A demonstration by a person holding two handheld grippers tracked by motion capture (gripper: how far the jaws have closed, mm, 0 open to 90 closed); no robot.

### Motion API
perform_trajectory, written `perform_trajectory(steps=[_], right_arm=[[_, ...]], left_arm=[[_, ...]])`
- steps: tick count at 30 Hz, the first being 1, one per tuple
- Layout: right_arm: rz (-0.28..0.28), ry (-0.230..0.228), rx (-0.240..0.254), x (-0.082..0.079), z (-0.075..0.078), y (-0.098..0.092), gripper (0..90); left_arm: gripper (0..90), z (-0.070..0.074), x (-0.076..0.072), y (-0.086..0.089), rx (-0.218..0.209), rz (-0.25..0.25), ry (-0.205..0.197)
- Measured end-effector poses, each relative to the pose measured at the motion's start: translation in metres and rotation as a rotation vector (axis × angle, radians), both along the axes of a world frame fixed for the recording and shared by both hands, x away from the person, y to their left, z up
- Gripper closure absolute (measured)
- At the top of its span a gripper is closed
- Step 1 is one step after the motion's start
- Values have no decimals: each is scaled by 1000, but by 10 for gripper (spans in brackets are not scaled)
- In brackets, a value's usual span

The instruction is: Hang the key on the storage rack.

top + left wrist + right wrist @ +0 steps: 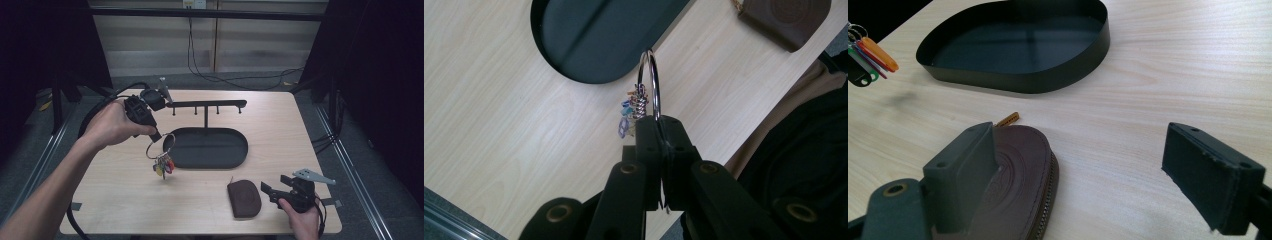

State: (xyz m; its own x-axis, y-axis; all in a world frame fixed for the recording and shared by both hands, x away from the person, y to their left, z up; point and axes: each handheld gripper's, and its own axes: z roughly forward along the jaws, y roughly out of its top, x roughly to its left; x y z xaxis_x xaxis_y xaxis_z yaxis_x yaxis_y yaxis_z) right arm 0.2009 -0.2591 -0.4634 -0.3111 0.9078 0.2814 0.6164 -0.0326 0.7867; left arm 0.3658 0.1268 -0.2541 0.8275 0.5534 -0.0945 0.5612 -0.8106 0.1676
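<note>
- High view: left hand-held gripper [159, 136] pinching key ring [161, 146], keys hanging just left of the tray [240, 150]; best lifted steadily toward a hook of the rack [207, 104].
- Left gripper view: jaws pressed on key ring [650, 80]; grip worth keeping firm.
- Right gripper view: right hand-held gripper [1098, 170] spread beside the pouch [1023, 170], near the tray.

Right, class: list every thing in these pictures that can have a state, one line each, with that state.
Left gripper: shut on the ring.
Silver key ring with coloured tags: lifted, hanging clear of the table.
Right gripper: open, beside the pouch.
Brown zipped leather pouch: lying flat.
Black oval metal tray: empty.
</note>
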Motion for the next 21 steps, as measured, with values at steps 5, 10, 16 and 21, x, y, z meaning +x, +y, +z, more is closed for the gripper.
perform_trajectory(steps=[5, 10, 16, 21], right_arm=[[-1, -1, -1, 0, 0, 0, 139], [4, 0, 1, 0, 0, 0, 142], [15, -3, -1, -1, 1, 1, 143], [12, -2, 1, -1, 0, 0, 144]], left_arm=[[884, 5, 7, -5, -3, -2, 3], [883, 9, 16, -14, 9, 3, 5], [883, 9, 28, -18, 9, 5, 12], [883, 7, 43, -18, 7, 36, 26]])
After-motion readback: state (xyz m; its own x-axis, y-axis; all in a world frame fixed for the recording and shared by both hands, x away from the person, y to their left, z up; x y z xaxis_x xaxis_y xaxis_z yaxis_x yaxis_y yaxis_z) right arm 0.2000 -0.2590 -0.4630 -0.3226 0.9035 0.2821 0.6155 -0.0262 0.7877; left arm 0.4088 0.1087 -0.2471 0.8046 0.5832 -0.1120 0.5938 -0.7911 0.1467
